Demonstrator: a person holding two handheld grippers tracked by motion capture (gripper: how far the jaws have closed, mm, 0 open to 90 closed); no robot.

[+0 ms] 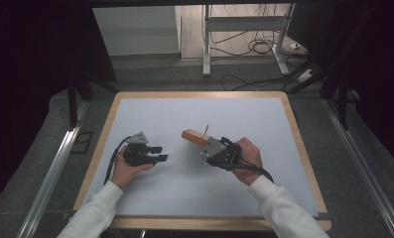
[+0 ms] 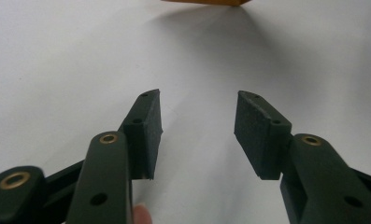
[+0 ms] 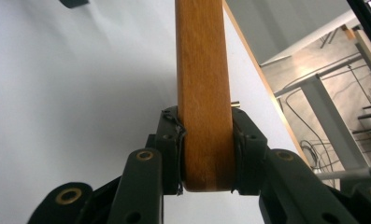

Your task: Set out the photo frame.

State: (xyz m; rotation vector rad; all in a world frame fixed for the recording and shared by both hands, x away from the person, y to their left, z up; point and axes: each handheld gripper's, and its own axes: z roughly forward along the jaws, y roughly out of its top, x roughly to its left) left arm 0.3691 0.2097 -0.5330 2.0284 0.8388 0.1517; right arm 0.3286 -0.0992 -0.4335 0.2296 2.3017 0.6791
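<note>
A brown wooden block [image 1: 193,136] sits between the jaws of my right gripper [image 1: 202,144] just right of the table's middle, held a little above the white mat. In the right gripper view the pads press both sides of the wooden block [image 3: 204,93], so my right gripper [image 3: 205,156] is shut on it. A thin metal pin [image 1: 206,130] sticks out of the block near the jaws. My left gripper [image 1: 159,153] lies to the left, pointing right toward the block with its jaws apart. Nothing is between the jaws of my left gripper [image 2: 198,121], and the block's edge [image 2: 204,2] shows far ahead.
A white mat [image 1: 209,111] covers the wooden-edged table [image 1: 199,94]. Beyond the far edge stand metal frame legs [image 1: 206,44] with cables [image 1: 256,47] on the floor. Metal rails [image 1: 50,173] run along both sides of the table.
</note>
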